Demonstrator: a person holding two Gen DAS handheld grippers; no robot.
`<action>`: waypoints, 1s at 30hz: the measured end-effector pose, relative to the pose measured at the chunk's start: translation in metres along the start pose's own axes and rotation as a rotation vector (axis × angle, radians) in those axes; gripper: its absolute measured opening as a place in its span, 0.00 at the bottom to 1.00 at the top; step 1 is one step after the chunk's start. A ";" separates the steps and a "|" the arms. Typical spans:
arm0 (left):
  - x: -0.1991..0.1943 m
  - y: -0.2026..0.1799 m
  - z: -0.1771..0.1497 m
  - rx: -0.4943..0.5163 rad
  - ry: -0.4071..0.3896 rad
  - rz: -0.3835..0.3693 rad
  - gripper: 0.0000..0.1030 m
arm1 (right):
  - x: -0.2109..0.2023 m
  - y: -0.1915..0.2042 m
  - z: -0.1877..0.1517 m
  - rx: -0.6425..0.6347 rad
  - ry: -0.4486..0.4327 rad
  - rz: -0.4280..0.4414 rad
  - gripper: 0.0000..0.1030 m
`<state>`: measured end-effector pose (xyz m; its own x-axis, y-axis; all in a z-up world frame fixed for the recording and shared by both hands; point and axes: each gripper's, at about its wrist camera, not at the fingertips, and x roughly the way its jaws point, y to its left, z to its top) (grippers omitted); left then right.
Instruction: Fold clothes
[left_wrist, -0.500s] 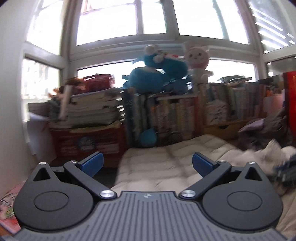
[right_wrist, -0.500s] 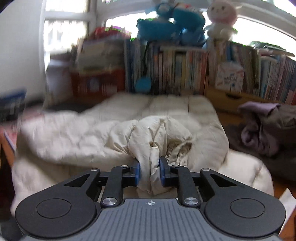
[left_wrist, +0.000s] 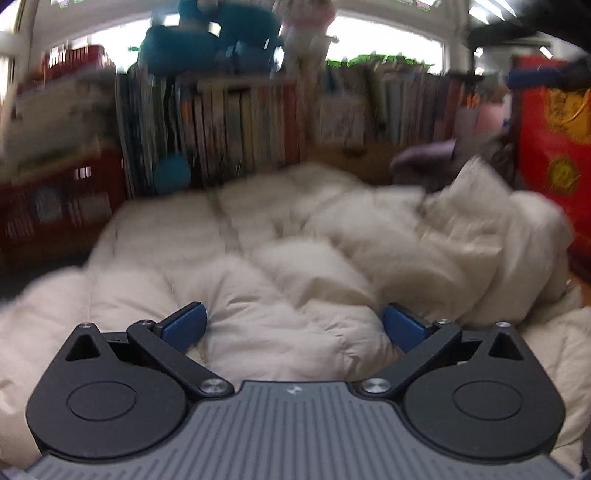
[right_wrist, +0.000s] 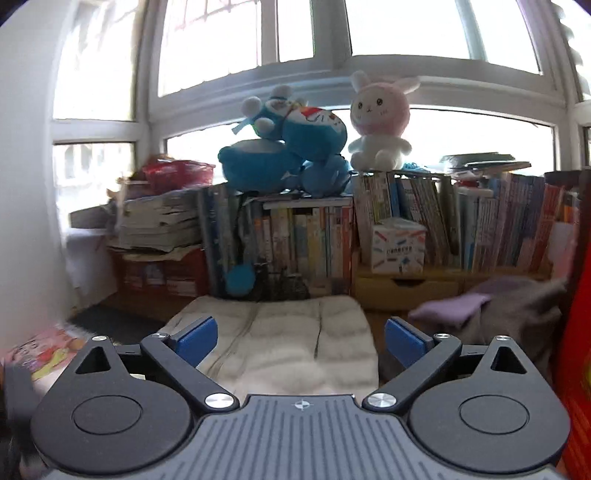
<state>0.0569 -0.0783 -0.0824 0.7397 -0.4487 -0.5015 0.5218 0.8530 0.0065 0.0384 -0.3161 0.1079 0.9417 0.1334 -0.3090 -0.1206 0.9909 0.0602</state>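
Tongs: left (left_wrist: 293, 326), right (right_wrist: 300, 341) both agape over cream puffer jacket (left_wrist: 295, 266).

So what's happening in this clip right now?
A person with a gripping tool in each hand is folding a cream puffy jacket that lies spread out in front of a bookshelf. Both tools are open and hold nothing: the left tool hangs over the jacket, and the right tool points towards the shelf and the plush toys. More clothes lie in a heap on the right, untouched.
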 end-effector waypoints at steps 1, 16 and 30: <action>0.003 0.003 0.000 -0.009 0.006 -0.007 1.00 | 0.022 -0.003 0.003 0.017 0.018 0.017 0.96; 0.005 0.035 0.015 -0.131 0.064 -0.114 1.00 | 0.160 -0.023 -0.056 0.203 0.413 -0.119 0.14; -0.005 0.028 0.023 -0.165 0.050 -0.091 1.00 | 0.003 -0.139 0.016 0.457 -0.147 -0.093 0.12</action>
<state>0.0782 -0.0581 -0.0599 0.6685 -0.5154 -0.5362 0.5056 0.8437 -0.1805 0.0630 -0.4534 0.1135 0.9802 0.0077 -0.1979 0.0858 0.8842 0.4591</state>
